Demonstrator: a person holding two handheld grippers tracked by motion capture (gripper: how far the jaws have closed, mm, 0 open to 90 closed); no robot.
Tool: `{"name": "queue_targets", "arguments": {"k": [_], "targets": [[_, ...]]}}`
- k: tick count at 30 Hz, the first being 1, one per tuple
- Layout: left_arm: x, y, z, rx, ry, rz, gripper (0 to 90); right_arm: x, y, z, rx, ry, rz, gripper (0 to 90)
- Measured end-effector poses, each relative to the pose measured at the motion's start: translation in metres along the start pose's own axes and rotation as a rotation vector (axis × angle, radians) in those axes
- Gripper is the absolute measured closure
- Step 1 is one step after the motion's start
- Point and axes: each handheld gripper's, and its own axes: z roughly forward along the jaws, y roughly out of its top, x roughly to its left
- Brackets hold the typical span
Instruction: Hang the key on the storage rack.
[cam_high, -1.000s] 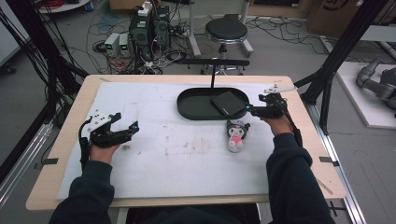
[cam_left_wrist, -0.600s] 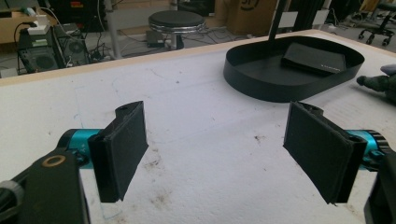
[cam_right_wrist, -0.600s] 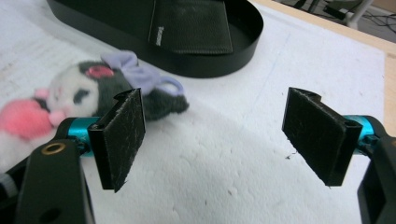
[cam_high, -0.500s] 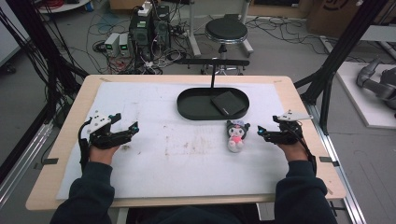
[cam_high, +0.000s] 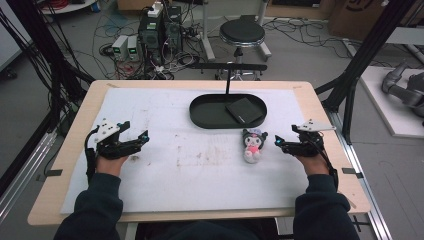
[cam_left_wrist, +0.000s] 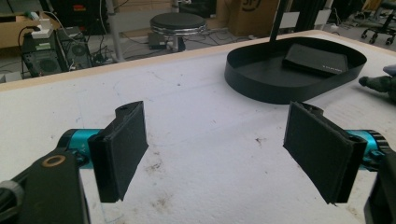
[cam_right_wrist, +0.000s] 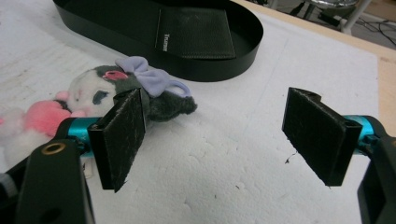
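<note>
A small plush toy (cam_high: 253, 143) with a dark head, purple bow and pink body lies on the white mat, just in front of the black oval tray (cam_high: 205, 112). A flat black wallet (cam_high: 244, 110) rests inside the tray. My right gripper (cam_high: 278, 143) sits right of the plush, open, nothing between its pads; in the right gripper view the plush toy (cam_right_wrist: 98, 100) lies beyond the left pad, with the wallet (cam_right_wrist: 194, 32) farther off. My left gripper (cam_high: 142, 137) rests at the mat's left side, open and empty, with the tray (cam_left_wrist: 261, 84) far ahead.
The white mat (cam_high: 200, 165) covers most of the wooden table (cam_high: 325, 115). A thin black post (cam_high: 228, 80) rises behind the tray. A stool (cam_high: 242, 34), computers and cables stand on the floor beyond the table.
My right gripper has drawn back from the tray's right end toward the near right of the mat, ending beside the plush. The left gripper has stayed nearly still.
</note>
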Motion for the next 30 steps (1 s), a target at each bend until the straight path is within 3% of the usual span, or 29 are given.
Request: {"name": "queue_targets", "arguments": {"k": [5,9,13,20,22,30], "targets": [[-0.002,-0.001,0.002,0.014,0.001,0.009,21.4,0.013,0.002,0.013,0.029,0.011,-0.008,21.9],[-0.005,-0.001,0.001,0.018,-0.007,0.013,21.7,0.033,0.006,0.022,0.039,0.042,0.049,22.1],[-0.005,-0.002,0.0,0.022,-0.002,0.012,22.2,0.05,0.011,0.035,0.079,0.035,0.108,22.3],[-0.004,-0.003,0.003,0.032,-0.004,0.01,22.3,0.074,0.015,0.055,0.105,0.066,0.045,22.0],[-0.005,-0.003,0.003,0.032,-0.005,0.011,22.3,0.078,0.016,0.056,0.105,0.052,0.012,22.2],[-0.004,-0.004,0.003,0.033,-0.008,0.005,22.5,0.066,0.018,0.047,0.147,0.139,-0.017,48.4]]}}
